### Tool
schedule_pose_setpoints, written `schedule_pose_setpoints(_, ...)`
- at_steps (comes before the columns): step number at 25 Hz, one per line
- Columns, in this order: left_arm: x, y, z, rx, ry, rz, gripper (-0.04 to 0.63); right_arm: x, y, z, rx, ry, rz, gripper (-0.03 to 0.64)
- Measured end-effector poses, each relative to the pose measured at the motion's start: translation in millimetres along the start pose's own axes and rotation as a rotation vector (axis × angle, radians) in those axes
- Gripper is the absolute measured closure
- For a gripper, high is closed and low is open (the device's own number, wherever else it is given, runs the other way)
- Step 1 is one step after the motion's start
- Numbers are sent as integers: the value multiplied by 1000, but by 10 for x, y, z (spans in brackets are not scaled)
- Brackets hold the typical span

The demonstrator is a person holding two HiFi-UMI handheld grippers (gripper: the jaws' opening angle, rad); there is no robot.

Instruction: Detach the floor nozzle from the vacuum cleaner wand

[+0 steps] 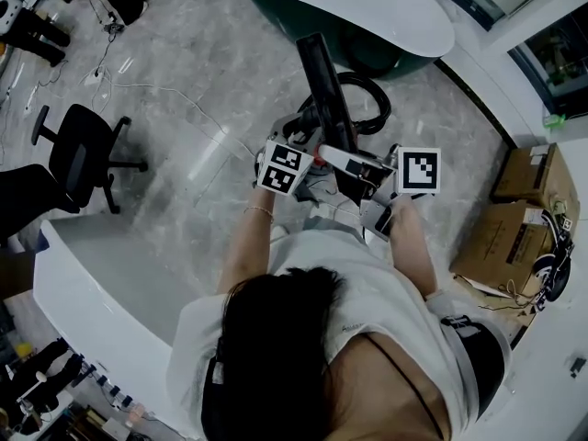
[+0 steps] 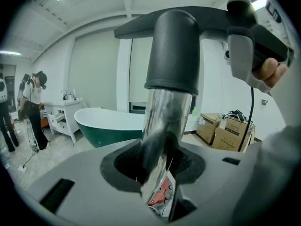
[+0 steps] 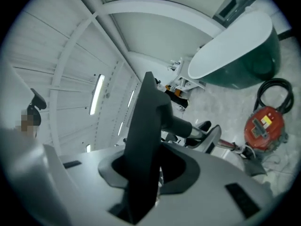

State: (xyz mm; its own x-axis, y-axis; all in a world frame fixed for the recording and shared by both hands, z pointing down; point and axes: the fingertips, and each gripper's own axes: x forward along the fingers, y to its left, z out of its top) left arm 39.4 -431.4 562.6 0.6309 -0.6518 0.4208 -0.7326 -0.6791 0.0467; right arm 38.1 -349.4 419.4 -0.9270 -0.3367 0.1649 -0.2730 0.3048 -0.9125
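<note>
1. The left gripper (image 2: 157, 182) has its jaws closed on the chrome wand (image 2: 165, 121), which rises between the pads into a dark collar (image 2: 172, 51).
2. The right gripper (image 3: 141, 187) has its jaws clamped narrowly on the flat dark floor nozzle (image 3: 146, 135), gripping it edge-on.
3. The nozzle is held up in front of the person, off the ground and between the two grippers. Its collar sits over the wand's end.
4. The floor (image 1: 184, 108) is pale grey stone-look tile with thin cables lying across it.
5. A green bathtub (image 1: 367, 12) with a white rim stands beyond the nozzle. The coiled black hose (image 1: 375, 95) and the red vacuum canister (image 3: 263, 126) lie near it.
6. A black office chair (image 1: 83, 154) stands well to the left, and cardboard boxes (image 1: 514, 237) are stacked at the right wall.
7. A white vanity (image 2: 63, 114) and another person (image 2: 33, 107) are in the far corner.
</note>
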Motion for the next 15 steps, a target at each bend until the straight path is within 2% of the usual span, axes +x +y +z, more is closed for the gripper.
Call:
schedule_pose_setpoints(4,11,0,9,-7,-9,0,454,-18,-20,13,18,-1,-36,494)
schedule_pose_setpoints(9,-52,50,1,-17,-40,8,454,6,19,20,178,-35,46,493)
schedule_pose_setpoints(12,-42,56,27,-16,-51,2,453,7,40,45,150,-45,56,494)
schedule_pose_setpoints(15,-48,28,18,-20,-52,-7,453,15,25,12,65,-8,-1,494)
